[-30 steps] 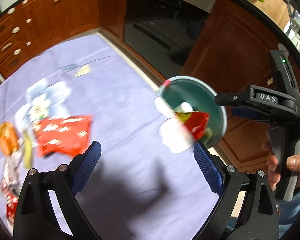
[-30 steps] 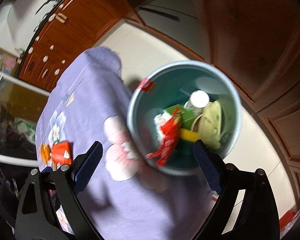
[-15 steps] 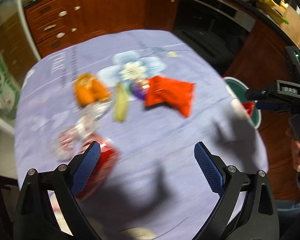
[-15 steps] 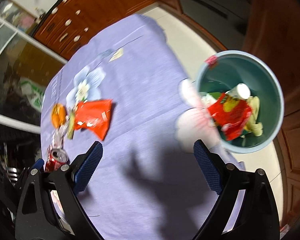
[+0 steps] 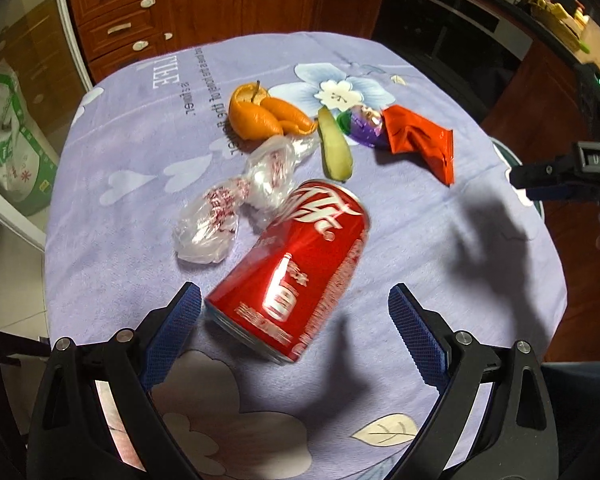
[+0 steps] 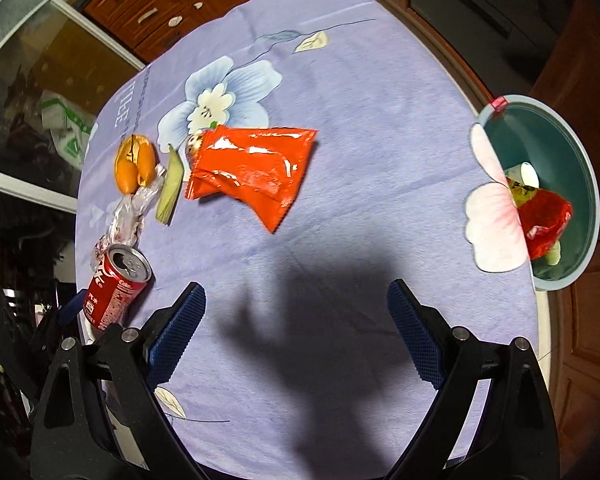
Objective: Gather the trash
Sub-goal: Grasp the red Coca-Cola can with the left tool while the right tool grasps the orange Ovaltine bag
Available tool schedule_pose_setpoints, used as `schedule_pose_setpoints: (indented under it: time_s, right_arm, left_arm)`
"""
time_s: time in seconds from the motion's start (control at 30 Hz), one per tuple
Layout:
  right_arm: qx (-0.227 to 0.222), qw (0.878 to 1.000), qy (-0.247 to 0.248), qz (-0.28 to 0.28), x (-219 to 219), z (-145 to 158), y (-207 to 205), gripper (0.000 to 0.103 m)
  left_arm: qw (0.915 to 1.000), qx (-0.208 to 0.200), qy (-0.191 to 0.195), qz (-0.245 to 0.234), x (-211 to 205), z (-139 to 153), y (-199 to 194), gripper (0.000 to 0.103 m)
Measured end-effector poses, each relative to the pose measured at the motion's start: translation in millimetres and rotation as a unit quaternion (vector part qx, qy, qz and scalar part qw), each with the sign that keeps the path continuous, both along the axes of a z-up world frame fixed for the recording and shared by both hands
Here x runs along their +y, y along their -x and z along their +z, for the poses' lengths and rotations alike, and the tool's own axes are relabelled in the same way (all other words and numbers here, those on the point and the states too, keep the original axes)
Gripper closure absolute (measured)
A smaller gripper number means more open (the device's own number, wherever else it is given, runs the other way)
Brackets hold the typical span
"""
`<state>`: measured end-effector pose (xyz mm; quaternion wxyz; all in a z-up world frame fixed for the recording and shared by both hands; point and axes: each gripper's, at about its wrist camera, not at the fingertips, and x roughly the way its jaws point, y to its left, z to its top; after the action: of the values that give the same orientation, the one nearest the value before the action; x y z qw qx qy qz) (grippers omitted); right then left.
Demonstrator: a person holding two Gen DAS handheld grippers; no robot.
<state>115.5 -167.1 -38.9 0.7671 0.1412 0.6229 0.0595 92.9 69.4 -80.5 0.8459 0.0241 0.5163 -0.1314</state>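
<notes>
The left gripper has swung away from the trash bin and now points down at the red soda can, which a second ago was only a small blur at the edge of its view. The can lies on its side on the purple cloth of the counter, its bottom end between the two blue fingers, which stand wide open and touch nothing. The right gripper has also turned back from the bin toward the counter; it is open and empty, hovering over bare cloth, with the orange snack wrapper ahead of it.

In my judgement one drop into the bin is finished (a red wrapper lies on top of the other trash inside) and the next pick is starting. Several pieces are left to collect: the can, the clear plastic bag, the orange peel, the pale green fruit slice, a small purple wrapper and the orange snack wrapper. The can looks like the left gripper's target, since it is already lined up between the fingers
</notes>
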Motion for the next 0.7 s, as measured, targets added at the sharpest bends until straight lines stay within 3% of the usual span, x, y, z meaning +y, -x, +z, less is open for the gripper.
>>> schedule_pose_setpoints:
  time_s: [0.1, 0.17, 0.23, 0.4, 0.53, 0.7]
  right_arm:
    - [0.001, 1.0, 0.006, 0.007, 8, -2, -3, 0.015]
    - [0.002, 1.0, 0.013, 0.015, 13, -3, -8, 0.015]
    - [0.001, 1.0, 0.019, 0.021, 17, -5, -11, 0.015]
    - [-0.011, 0.998, 0.04, 0.04, 25, -6, -26, 0.015]
    - [-0.021, 0.995, 0.057, 0.074, 37, -9, -46, 0.015]
    - [-0.055, 0.984, 0.071, 0.155, 63, -7, -76, 0.015]
  left_arm:
    - [1.0, 0.006, -0.003, -0.005, 1, -9, -3, 0.009]
    - [0.9999, 0.009, -0.003, -0.007, 0, -13, -4, 0.03]
    - [0.9998, 0.013, 0.01, -0.007, -1, -15, -5, 0.035]
    - [0.9983, 0.02, 0.055, -0.005, -7, -12, -4, 0.036]
    - [0.9974, 0.03, 0.066, 0.0, -12, -17, -8, 0.036]
    - [0.9965, 0.033, 0.076, 0.006, -11, -19, -9, 0.035]
